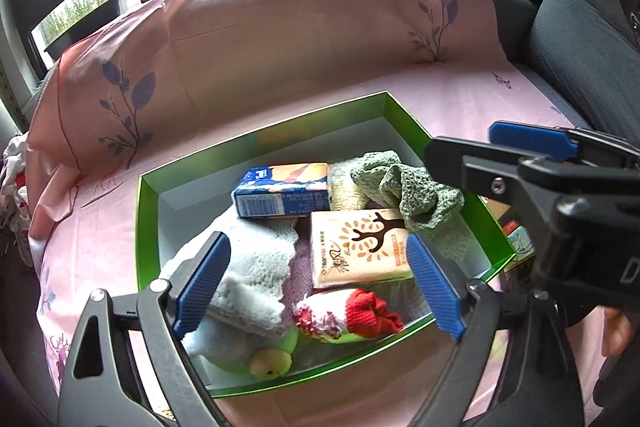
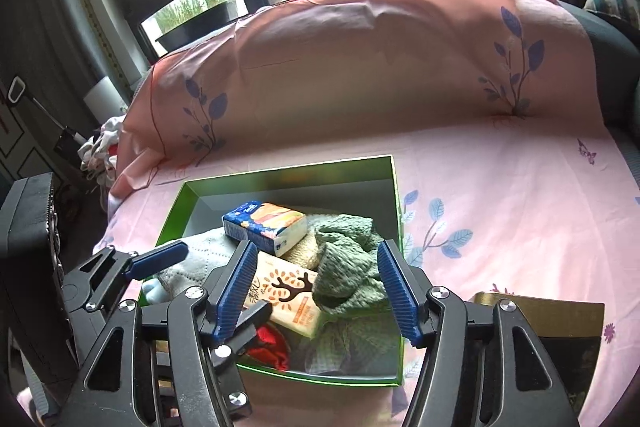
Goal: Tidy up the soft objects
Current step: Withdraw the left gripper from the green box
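Both claws hung over the green box, and each was spread wide with nothing in it.

From the left wrist camera, the left claw had its blue pads apart over the middle of the green box. The box sat on a pink bed sheet. Inside lay a fluffy white towel, a blue tissue pack, an orange tissue pack with a tree on it, a green knit cloth and a red and white sock. A yellow and green plush toy lay at the near wall, but it was partly hidden, so its shape was hard to tell. The right claw reached in from the right.

From the right wrist camera, the right claw was spread above the green knit cloth and the orange tissue pack. The left claw poked in from the left side. A big pink pillow stood behind the green box.
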Available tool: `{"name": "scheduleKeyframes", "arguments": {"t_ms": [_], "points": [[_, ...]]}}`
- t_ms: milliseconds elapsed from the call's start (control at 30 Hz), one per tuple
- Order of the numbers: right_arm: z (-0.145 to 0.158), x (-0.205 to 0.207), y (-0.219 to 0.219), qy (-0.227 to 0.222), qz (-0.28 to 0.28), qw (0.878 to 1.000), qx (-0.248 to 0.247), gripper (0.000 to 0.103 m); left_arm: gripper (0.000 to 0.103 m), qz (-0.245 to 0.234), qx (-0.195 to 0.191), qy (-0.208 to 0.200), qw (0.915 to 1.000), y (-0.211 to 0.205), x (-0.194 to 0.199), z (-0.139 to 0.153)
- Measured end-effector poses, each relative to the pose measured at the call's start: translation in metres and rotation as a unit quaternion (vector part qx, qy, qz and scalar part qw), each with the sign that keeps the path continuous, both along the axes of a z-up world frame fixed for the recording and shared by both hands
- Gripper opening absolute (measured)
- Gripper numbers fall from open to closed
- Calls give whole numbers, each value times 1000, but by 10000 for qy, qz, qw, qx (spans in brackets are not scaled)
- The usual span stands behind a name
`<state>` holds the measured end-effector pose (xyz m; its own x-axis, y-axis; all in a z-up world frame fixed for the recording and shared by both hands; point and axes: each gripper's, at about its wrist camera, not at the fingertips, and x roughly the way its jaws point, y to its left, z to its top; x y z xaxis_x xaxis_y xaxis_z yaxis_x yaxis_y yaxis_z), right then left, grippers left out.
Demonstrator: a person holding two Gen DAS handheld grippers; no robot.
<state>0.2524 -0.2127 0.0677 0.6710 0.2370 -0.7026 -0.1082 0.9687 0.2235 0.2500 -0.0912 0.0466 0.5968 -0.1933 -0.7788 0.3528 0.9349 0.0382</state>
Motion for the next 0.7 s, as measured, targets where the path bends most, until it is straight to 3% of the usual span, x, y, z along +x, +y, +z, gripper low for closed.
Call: {"name": "scheduleKeyframes", "arguments": {"t_ms": [67,200,267,367,500,633,700], "points": [[4,-6,-2,-53,-115,9998,-126,87,100,139,-45,-36,9999,8,-4,4],[10,-18,-3,-65,-196,9993,-304,90,102,406,-50,-69,9991,21,-12,13],[8,-24,1,14,-219,9985,-494,97,102,508,-30,-88,9987,27,-18,17],[5,-35,7,68,-175,9973,-713,97,102,684,-37,-40,9976,35,-27,21],[4,-49,6,181,-226,9975,-638,97,102,804,-14,80,9967,46,-42,22],[6,-64,6,153,-358,9959,-812,97,102,1177,14,-37,9930,60,-60,31],[7,-70,5,177,-346,9959,-816,97,102,1223,-141,51,9924,67,-66,34]]}}
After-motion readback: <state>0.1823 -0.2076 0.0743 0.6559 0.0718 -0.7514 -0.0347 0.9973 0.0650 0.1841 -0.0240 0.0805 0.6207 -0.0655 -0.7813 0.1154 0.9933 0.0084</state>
